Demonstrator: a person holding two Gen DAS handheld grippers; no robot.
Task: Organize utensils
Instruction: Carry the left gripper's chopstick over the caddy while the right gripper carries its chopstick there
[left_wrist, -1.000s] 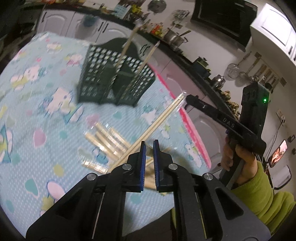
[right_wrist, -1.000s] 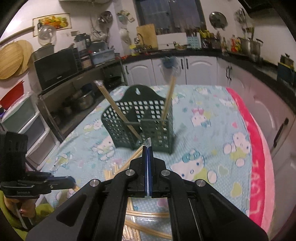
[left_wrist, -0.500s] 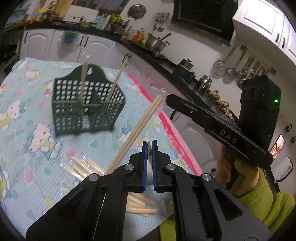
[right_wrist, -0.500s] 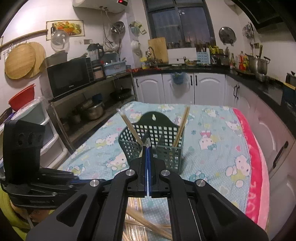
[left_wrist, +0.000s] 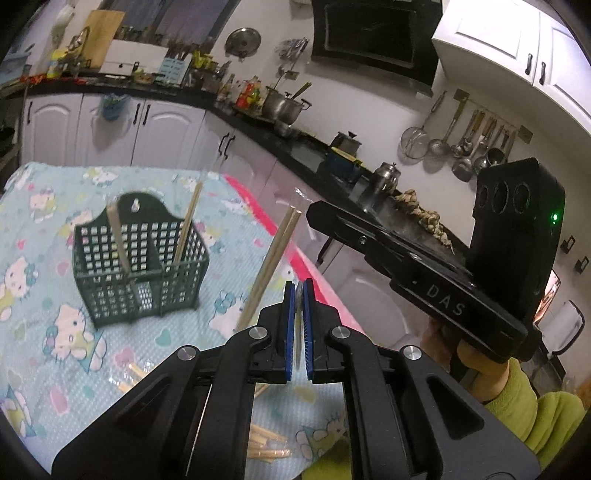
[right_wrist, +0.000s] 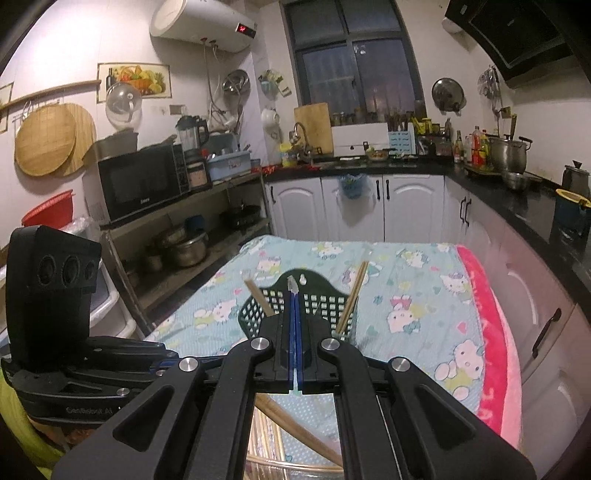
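Left gripper (left_wrist: 298, 295): I see its blue-padded jaws nearly together, pinching a thin clear plastic wrapper that holds a pair of pale wooden chopsticks (left_wrist: 273, 254) — they slant up toward 12 o'clock.
Right gripper (right_wrist: 295, 291): pads pressed flat together, a sliver of clear wrapper tip caught between them.
Holder (left_wrist: 136, 266): dark green plastic lattice basket, arched back, at 10 o'clock from my left jaws; one chopstick leans in each of two compartments.
Loose chopsticks (left_wrist: 266, 443): wrapped sticks lying on the tablecloth at 6 o'clock.
Tablecloth (right_wrist: 417, 295): pale blue, cartoon-cat print — pink edge.
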